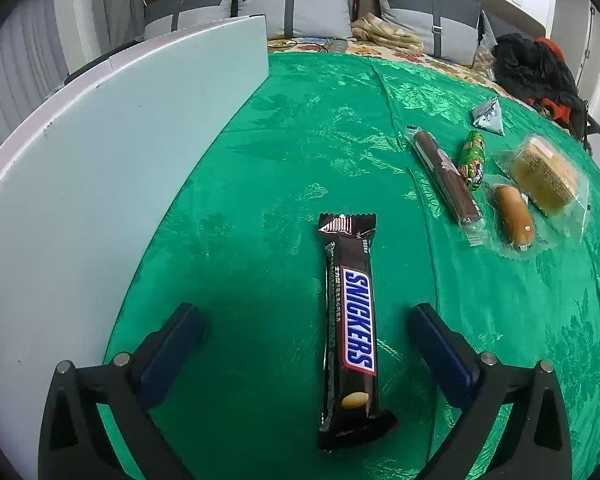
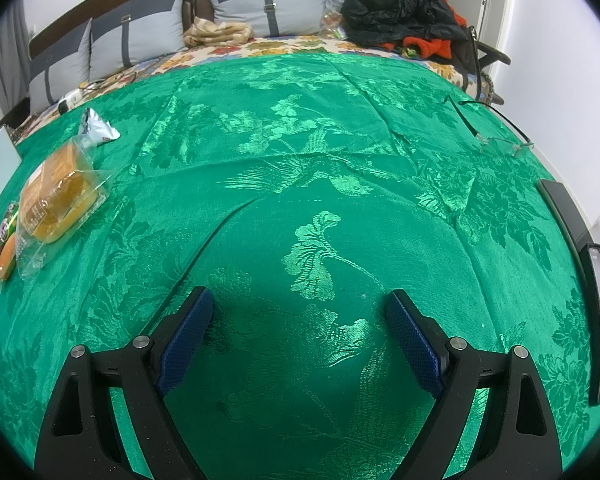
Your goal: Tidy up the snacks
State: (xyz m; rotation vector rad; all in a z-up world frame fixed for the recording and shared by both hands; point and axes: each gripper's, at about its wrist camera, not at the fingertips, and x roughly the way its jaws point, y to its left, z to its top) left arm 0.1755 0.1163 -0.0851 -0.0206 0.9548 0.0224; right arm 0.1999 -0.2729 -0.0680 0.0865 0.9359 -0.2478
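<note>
Left gripper: jaws spread wide. Snickers bar lies flat on the green tablecloth between the fingers, untouched, beside the white board.

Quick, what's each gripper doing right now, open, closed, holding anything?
Left gripper: open, holding nothing; the Snickers bar lies on the cloth between its fingers, untouched.
Right gripper: open, empty, over bare green cloth.
</note>
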